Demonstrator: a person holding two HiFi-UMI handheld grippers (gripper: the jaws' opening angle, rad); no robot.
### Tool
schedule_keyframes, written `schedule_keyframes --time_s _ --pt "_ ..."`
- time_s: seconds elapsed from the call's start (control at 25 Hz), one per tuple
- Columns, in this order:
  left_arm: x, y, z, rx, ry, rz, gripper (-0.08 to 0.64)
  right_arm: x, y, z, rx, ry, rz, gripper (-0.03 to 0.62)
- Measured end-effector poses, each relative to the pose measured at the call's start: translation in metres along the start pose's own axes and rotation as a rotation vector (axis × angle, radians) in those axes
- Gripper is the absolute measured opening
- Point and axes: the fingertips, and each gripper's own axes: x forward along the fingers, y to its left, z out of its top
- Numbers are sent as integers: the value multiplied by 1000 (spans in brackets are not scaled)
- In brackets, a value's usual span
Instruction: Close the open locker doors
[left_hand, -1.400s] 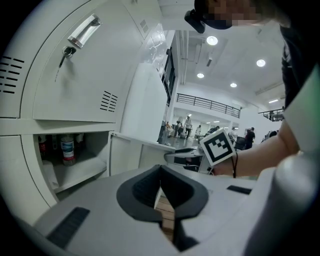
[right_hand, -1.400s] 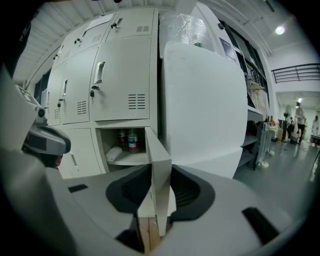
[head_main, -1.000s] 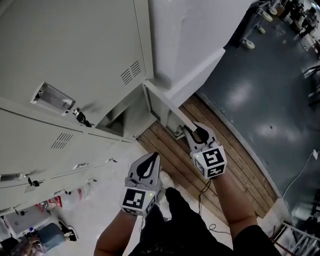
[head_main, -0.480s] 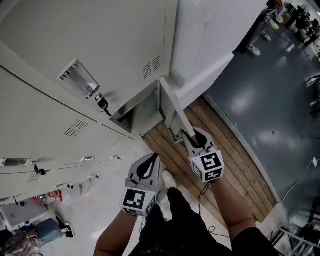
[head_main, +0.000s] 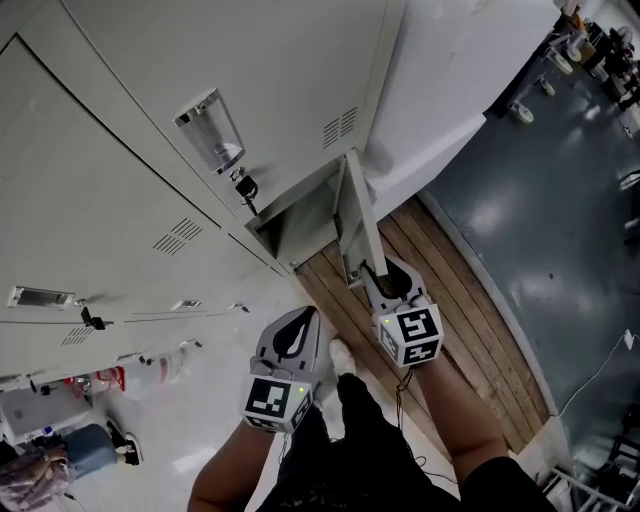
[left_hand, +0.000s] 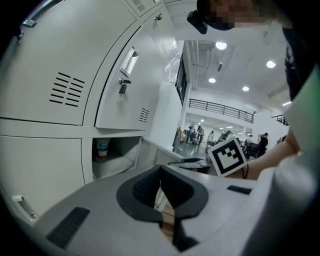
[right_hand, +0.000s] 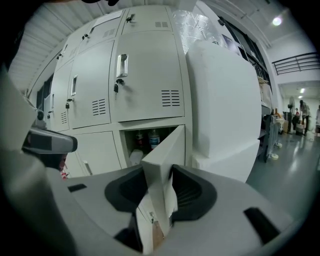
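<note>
One open door (head_main: 355, 215) (two bottles (right_hand: 141, 139) (right_hand: 154, 137)), two hand-held grippers (head_main: 306, 316) (head_main: 376, 272)

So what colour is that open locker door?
The door is plain pale grey; the right gripper view shows it best.

Bright ceiling lights (left_hand: 220, 45); fisheye edges dark, warped.

Couple of bottles (right_hand: 154, 138) standing inside the open locker (right_hand: 165, 134), wood plank strip (head_main: 450, 290) below it, shiny grey floor (head_main: 560, 200) past that, chunky white pillar (right_hand: 225, 100) right beside.
</note>
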Motion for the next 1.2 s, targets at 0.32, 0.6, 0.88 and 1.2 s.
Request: schedule_keyframes --time_s 0.32,0.6,0.88,1.2 --pt "-18 18 -1 -9 -12 39 5 17 40 6 -3 -11 45 172" --pt "-30 31 -4 -23 -21 74 5 34 77 13 -24 -14 153 203" --pt "-42 46 -7 -43 -27 125 5 52 100 19 -61 -20 227 221" --pt "-48 61 -11 -65 -38 178 5 75 118 31 -111 -34 292 224"
